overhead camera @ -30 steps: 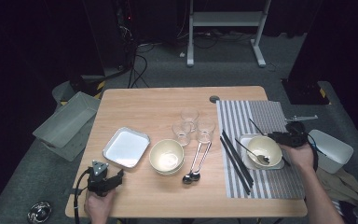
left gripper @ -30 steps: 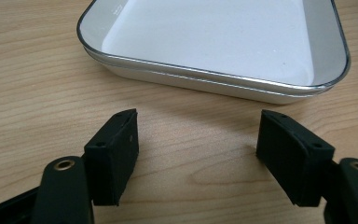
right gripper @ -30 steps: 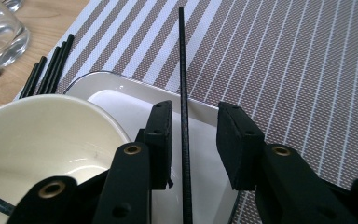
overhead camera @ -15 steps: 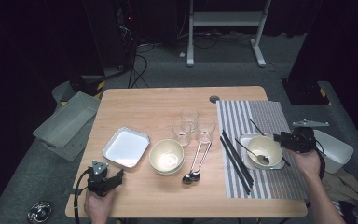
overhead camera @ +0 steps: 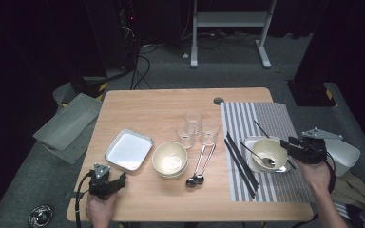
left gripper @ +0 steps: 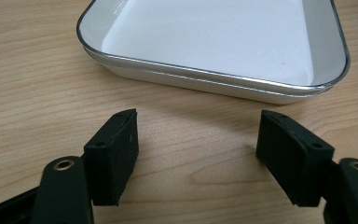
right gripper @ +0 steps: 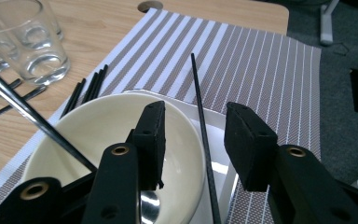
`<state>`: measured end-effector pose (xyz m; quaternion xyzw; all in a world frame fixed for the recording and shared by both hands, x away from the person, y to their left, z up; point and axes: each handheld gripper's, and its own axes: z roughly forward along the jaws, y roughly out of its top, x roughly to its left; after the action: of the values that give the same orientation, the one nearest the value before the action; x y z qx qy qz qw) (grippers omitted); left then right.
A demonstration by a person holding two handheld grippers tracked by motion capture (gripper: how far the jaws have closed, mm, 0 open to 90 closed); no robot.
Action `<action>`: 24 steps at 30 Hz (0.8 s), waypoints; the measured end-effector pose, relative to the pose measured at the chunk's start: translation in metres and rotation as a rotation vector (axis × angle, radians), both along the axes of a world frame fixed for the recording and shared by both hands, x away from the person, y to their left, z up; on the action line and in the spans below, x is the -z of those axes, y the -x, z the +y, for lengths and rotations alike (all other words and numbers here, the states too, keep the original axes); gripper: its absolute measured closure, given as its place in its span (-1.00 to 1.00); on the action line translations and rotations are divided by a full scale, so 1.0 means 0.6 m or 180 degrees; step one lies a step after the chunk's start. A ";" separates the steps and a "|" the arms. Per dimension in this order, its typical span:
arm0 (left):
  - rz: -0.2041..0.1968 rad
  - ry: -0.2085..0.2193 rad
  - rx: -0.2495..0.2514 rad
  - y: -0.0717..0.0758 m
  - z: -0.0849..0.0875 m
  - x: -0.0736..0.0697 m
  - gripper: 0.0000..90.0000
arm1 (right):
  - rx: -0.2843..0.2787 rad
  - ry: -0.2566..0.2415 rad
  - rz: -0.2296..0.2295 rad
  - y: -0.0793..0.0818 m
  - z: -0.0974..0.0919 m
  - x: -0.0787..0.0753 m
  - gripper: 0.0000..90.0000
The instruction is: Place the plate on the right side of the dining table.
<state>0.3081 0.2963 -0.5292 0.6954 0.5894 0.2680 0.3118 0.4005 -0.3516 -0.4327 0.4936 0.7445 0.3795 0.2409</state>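
While its jaws opened, right tool (right gripper: 193, 140) hovers over bowl (right gripper: 112, 140) (nothing gripped).

The tabletop (overhead camera: 161, 114) was evenly lit from above while the room around it fell away into near black. Shadows under the dishes were short and soft. The white tray (left gripper: 214, 42) glared a little in the left gripper view. Both gripper views were sharp close in, slightly soft farther off.
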 end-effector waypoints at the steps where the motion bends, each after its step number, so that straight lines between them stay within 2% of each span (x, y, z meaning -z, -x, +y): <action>1: -0.0001 0.0001 0.0000 0.000 0.000 0.000 -0.34 | 0.0005 0.0003 -0.0016 0.005 0.003 -0.002 0.28; 17: 0.0001 0.0003 0.0008 0.000 0.000 0.000 -0.35 | -0.0141 0.0015 -0.0199 0.087 0.053 -0.010 0.27; 24: -0.0001 0.0002 0.0009 0.000 0.000 0.000 -0.35 | -0.0219 0.0018 -0.0251 0.109 0.075 -0.004 0.29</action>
<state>0.3082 0.2963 -0.5293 0.6962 0.5884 0.2674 0.3125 0.3353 -0.3064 -0.4301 0.4517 0.7520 0.4047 0.2583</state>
